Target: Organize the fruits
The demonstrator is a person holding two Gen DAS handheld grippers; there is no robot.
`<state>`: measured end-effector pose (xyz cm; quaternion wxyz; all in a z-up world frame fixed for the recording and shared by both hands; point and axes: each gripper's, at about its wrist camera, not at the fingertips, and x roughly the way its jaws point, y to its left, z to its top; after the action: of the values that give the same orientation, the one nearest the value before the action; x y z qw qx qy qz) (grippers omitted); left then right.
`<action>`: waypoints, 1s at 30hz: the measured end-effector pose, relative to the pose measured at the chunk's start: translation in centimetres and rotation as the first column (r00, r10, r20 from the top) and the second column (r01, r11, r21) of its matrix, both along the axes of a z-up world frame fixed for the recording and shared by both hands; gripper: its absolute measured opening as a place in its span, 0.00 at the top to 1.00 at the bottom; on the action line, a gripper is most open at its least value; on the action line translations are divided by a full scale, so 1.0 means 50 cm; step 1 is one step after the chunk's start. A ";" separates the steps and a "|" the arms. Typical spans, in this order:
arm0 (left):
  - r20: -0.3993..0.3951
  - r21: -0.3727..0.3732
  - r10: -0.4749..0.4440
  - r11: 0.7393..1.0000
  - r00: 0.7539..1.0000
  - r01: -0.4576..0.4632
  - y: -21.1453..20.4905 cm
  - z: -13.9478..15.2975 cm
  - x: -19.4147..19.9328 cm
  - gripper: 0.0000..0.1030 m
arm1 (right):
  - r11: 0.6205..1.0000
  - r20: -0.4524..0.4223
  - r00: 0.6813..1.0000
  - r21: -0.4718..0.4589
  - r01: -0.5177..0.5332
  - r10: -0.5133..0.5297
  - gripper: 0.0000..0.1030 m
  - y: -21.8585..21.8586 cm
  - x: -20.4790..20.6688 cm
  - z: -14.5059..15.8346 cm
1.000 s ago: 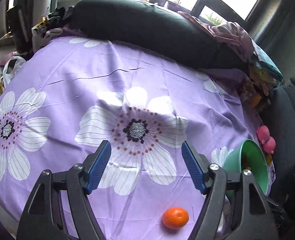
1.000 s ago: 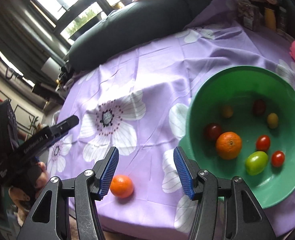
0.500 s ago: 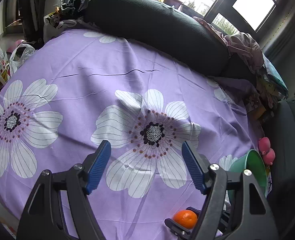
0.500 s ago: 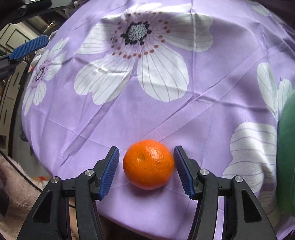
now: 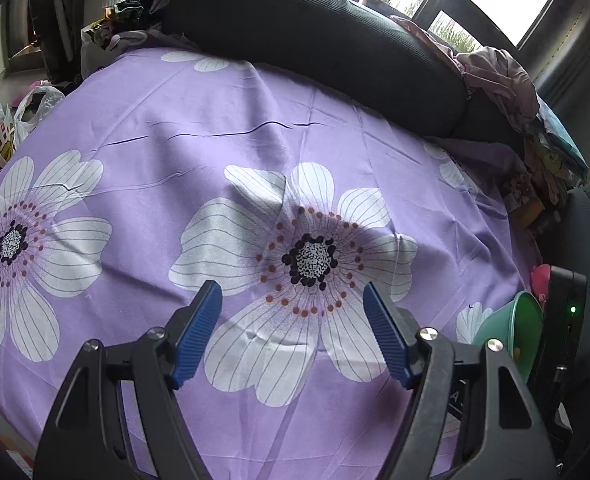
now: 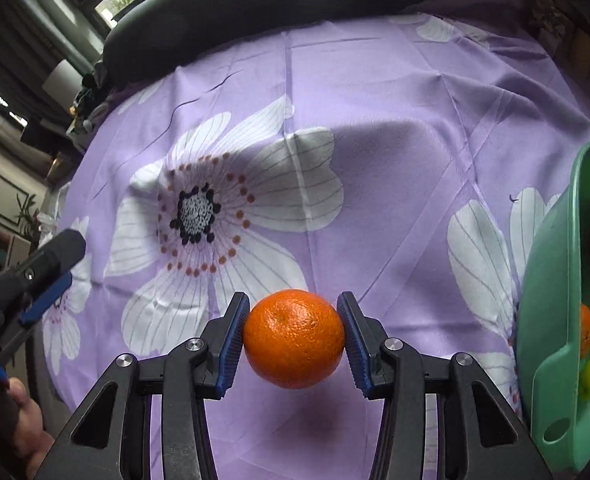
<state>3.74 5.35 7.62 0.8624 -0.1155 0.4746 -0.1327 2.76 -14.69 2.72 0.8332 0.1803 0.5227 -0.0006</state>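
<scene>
The purple flowered cloth (image 6: 375, 92) covers the whole surface, with a long dark cushion (image 5: 315, 36) lying along its far edge. At the right edge of the cloth stands the green bowl (image 6: 551, 280), and inside it I can see several small fruits, red, green and orange ones. The right tongs (image 6: 294, 336) hold the orange (image 6: 294, 338): both blue pads touch its sides, and the shadow under it suggests it is already lifted a little above the cloth. The left tongs (image 5: 293, 330) are spread wide with nothing between them, hovering over a white flower of the print.

I judge that the step in hand is the picking up of the last loose fruit. The next move probably calls for carrying the orange to the right, raising it over the bowl rim, and releasing it low inside, so it does not roll out or hit the softer small fruits.
</scene>
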 end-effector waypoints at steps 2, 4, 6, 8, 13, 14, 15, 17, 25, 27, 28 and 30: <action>-0.012 0.013 -0.008 1.000 1.000 0.008 -0.011 -0.010 0.003 0.30 | 1.000 -0.025 1.000 0.014 0.013 -0.013 0.54 -0.004 0.014 -0.020; -0.019 0.021 -0.017 1.000 1.000 0.017 -0.020 -0.017 0.004 0.30 | 0.998 -0.042 0.998 0.046 0.047 -0.045 0.54 -0.020 0.018 -0.037; -0.018 0.017 -0.023 1.000 1.000 0.024 -0.028 -0.020 0.004 0.30 | 0.996 -0.014 0.998 0.062 0.058 -0.058 0.54 -0.028 0.013 -0.025; -0.003 0.014 -0.028 1.000 1.000 0.028 -0.034 -0.018 0.001 0.30 | 0.995 0.044 0.996 0.069 0.070 -0.073 0.54 -0.040 -0.007 0.003; -0.003 -0.020 -0.099 0.995 0.995 0.099 -0.060 -0.018 -0.006 0.30 | 0.987 0.209 0.971 0.129 0.095 -0.121 0.52 -0.077 -0.053 0.071; -0.012 -0.028 -0.120 0.992 0.993 0.120 -0.069 -0.020 -0.007 0.30 | 0.984 0.225 0.965 0.145 0.104 -0.135 0.51 -0.084 -0.055 0.077; -0.022 -0.034 -0.142 0.989 0.990 0.141 -0.077 -0.023 -0.009 0.30 | 0.980 0.234 0.961 0.165 0.110 -0.147 0.51 -0.091 -0.060 0.081; -0.044 -0.044 -0.188 0.982 0.981 0.186 -0.095 -0.029 -0.013 0.30 | 0.970 0.225 0.961 0.216 0.109 -0.158 0.51 -0.107 -0.062 0.081; -0.112 -0.046 -0.340 0.940 0.934 0.337 -0.164 -0.061 -0.034 0.34 | 0.943 0.122 0.981 0.314 0.108 -0.153 0.51 -0.106 -0.037 0.041; -0.131 -0.045 -0.360 0.933 0.924 0.357 -0.174 -0.072 -0.035 0.35 | 0.945 0.096 0.986 0.310 0.101 -0.137 0.51 -0.101 -0.031 0.033; -0.141 -0.049 -0.368 0.930 0.919 0.365 -0.177 -0.077 -0.035 0.36 | 0.949 0.089 0.988 0.300 0.098 -0.130 0.51 -0.096 -0.029 0.031; -0.152 -0.064 -0.387 0.922 0.909 0.381 -0.183 -0.086 -0.034 0.37 | 0.958 0.075 0.990 0.270 0.095 -0.119 0.51 -0.088 -0.025 0.028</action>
<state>2.06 -3.79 3.35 0.7760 -0.0446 0.5543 -0.2976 1.54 -19.08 4.12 0.8230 0.3184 0.4692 0.0326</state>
